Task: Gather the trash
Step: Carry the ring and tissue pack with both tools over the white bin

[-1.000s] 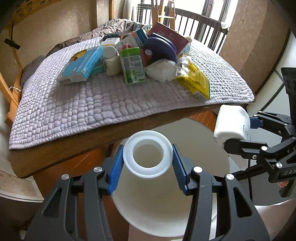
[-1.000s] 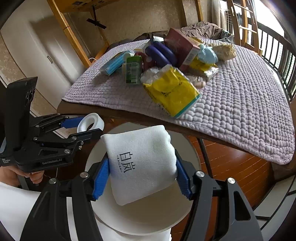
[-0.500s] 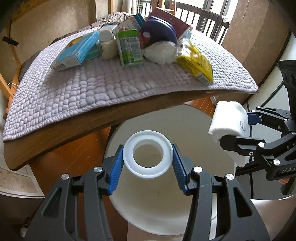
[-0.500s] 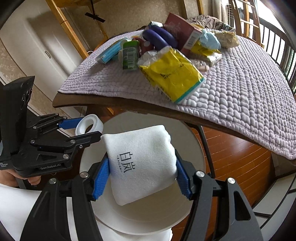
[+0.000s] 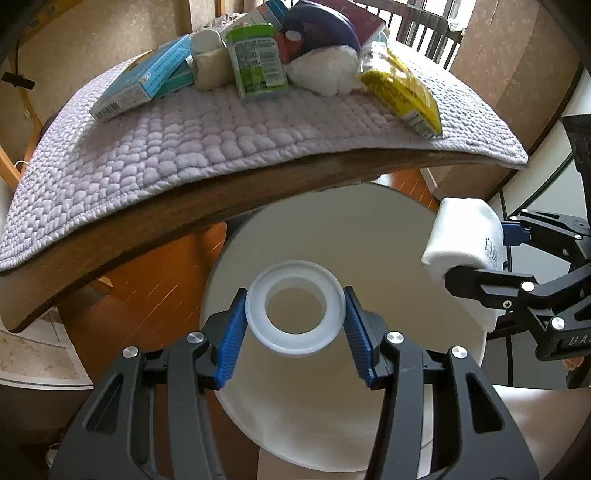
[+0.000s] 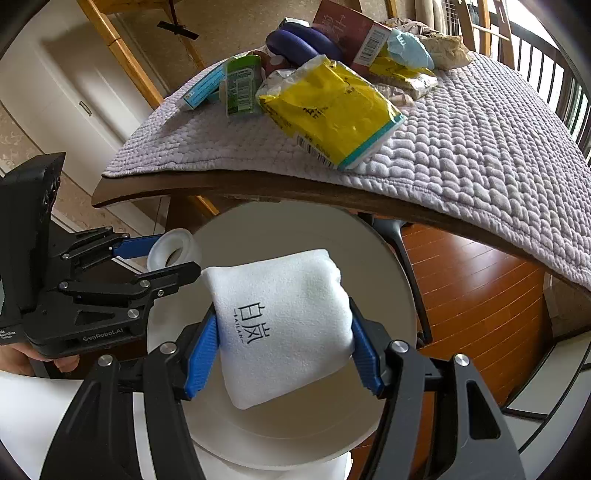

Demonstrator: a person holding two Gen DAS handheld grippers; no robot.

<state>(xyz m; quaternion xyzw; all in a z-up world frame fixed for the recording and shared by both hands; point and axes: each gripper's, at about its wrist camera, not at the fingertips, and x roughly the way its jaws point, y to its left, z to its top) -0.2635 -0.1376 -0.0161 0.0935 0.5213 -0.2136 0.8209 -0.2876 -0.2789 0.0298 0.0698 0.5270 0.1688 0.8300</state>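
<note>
White tape roll clamped between the blue pads of the left gripper, ring face toward the camera, hanging over the open mouth of a white bin. White tissue pack with dark printed characters squeezed between the pads of the right gripper, likewise over the bin, its sides pressed in slightly by the jaws. Both jaws partly closed, each clamped on its load; neither load touching the bin wall as far as visible. Grippers side by side above the bin mouth, the right one with its pack showing at the right edge of the left view, the left one with its roll showing at the left edge of the right view. Fingers of a hand seen under the left gripper's body. Bin standing on a reddish wooden floor, just below the near edge of the tabletop. Tabletop covered by a lilac quilted mat, with more trash heaped toward its far side: a blue carton at the left, a green-labelled container standing beside it, a white wad, a dark blue round thing behind, and a yellow packet lying nearest the edge. Dark railing beyond the far end.
</note>
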